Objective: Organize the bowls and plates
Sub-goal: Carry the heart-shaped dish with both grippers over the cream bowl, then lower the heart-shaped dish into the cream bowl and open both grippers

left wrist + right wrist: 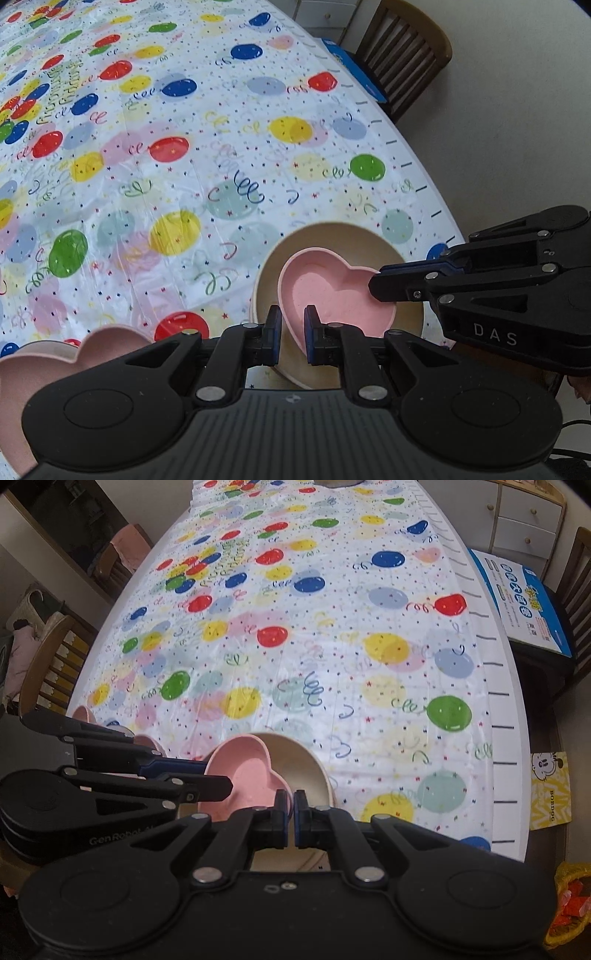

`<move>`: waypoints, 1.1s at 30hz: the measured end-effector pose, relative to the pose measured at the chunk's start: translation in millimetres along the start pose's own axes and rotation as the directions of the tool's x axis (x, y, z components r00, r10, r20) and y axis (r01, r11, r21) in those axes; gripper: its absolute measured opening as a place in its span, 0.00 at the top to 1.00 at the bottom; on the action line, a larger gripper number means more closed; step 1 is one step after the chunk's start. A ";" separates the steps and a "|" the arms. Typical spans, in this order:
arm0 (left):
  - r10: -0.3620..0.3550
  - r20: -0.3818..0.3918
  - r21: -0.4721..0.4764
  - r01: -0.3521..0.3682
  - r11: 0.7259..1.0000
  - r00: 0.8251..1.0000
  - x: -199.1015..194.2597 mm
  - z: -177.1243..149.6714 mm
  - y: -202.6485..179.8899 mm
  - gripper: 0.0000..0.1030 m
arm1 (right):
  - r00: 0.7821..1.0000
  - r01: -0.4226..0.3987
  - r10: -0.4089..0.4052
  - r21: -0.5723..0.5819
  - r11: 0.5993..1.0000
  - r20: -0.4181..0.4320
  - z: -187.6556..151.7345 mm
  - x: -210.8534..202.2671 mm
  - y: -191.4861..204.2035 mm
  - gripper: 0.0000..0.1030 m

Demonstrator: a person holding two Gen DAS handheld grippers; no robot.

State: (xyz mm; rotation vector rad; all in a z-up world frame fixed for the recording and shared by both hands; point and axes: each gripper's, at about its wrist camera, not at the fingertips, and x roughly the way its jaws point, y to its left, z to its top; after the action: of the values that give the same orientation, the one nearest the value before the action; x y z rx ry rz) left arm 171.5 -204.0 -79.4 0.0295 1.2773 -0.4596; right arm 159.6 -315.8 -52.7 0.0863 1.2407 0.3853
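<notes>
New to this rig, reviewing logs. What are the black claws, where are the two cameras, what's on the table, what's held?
No robot: a person carries two hand-held grippers, each with a fisheye camera looking along its fingers. The left camera shows the left gripper below and the right gripper entering from the right. The right camera shows the right gripper. Both are shut on the rim of the pink heart bowl, held over a beige round bowl on the balloon tablecloth. Another pink heart dish sits at left.
</notes>
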 end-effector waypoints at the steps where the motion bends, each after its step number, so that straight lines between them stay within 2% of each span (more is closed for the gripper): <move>1: 0.006 0.002 0.010 -0.006 1.000 1.000 0.5 -1.0 -1.9 0.88 | 1.000 0.002 -0.002 -0.001 1.000 -0.005 -1.9 1.5 0.0 0.98; 11: 0.043 -0.008 0.051 -0.043 0.998 0.999 4.1 -0.4 -11.9 0.88 | 0.999 0.045 -0.045 -0.027 0.999 -0.009 -11.9 6.9 3.7 0.98; 19: 0.063 -0.027 0.059 -0.062 0.996 0.998 6.5 1.7 -14.0 0.88 | 0.999 0.045 -0.045 -0.029 0.999 -0.008 -10.9 7.6 5.8 0.88; 24: 0.064 -0.029 0.047 -0.063 0.997 0.998 5.4 2.3 -12.7 0.88 | 0.999 0.044 -0.045 -0.027 0.999 -0.010 -9.5 7.3 5.3 0.87; 33: 0.060 0.003 0.025 -0.060 0.998 0.998 -7.1 0.2 -8.7 0.88 | 0.999 0.032 -0.032 -0.028 0.999 0.000 -10.5 1.9 6.6 0.80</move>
State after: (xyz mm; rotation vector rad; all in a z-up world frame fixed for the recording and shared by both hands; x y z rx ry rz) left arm 167.2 -209.8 -70.8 0.0883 1.2647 -0.4239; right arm 148.7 -310.5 -56.0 0.0421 1.2357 0.3750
